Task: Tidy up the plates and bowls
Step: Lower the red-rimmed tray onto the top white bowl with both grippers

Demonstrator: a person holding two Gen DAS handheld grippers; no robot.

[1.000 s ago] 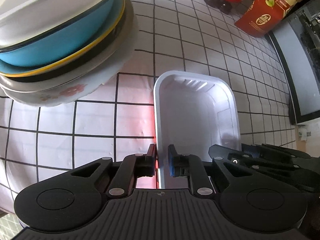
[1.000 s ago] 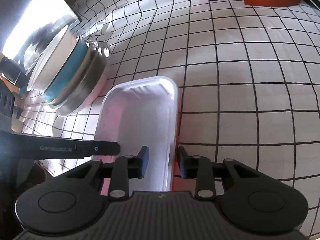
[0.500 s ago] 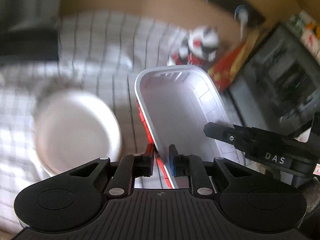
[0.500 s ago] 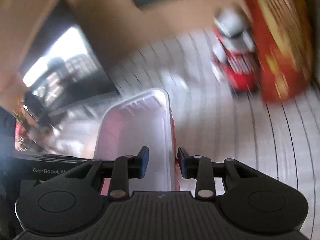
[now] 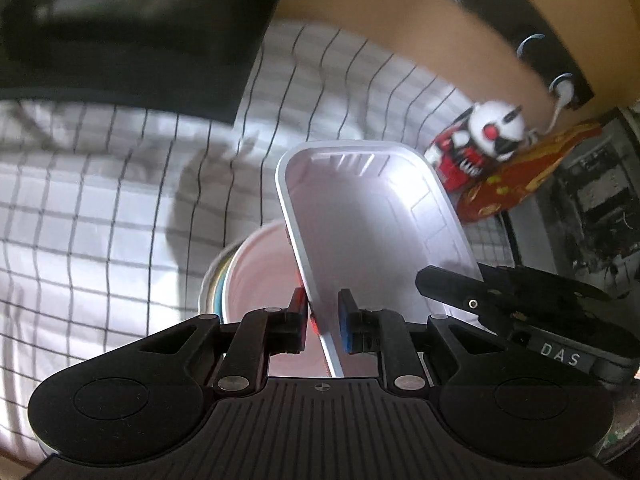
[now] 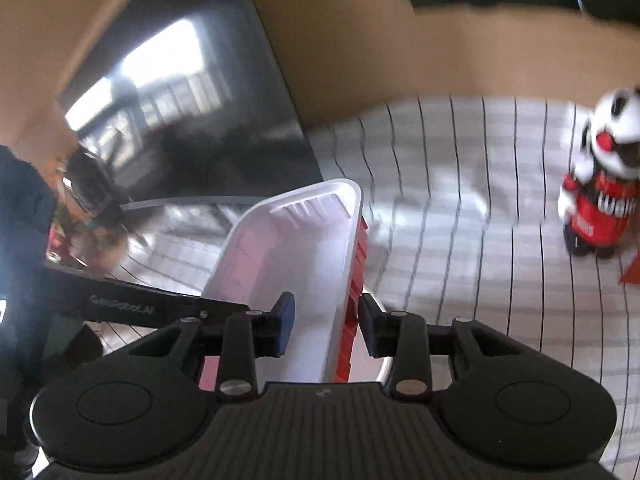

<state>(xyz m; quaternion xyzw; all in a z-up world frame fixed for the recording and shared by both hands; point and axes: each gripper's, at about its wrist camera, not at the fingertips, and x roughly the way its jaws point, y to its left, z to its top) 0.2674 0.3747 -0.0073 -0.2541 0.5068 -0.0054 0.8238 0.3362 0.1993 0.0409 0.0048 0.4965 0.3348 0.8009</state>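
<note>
Above the checked tablecloth point(image 5: 100, 208) I have the white rectangular dish point(image 5: 372, 216) lifted, its long axis running straight away from both cameras, far end toward the red-and-white toy figure point(image 5: 480, 140). My left gripper point(image 5: 323, 322) pinches its left long rim, jaws narrow on the wall. My right gripper point(image 6: 326, 326) straddles the right rim with gaps either side; I cannot tell whether it grips. Below the dish's near left end sits the stack of plates and bowls point(image 5: 256, 276).
</note>
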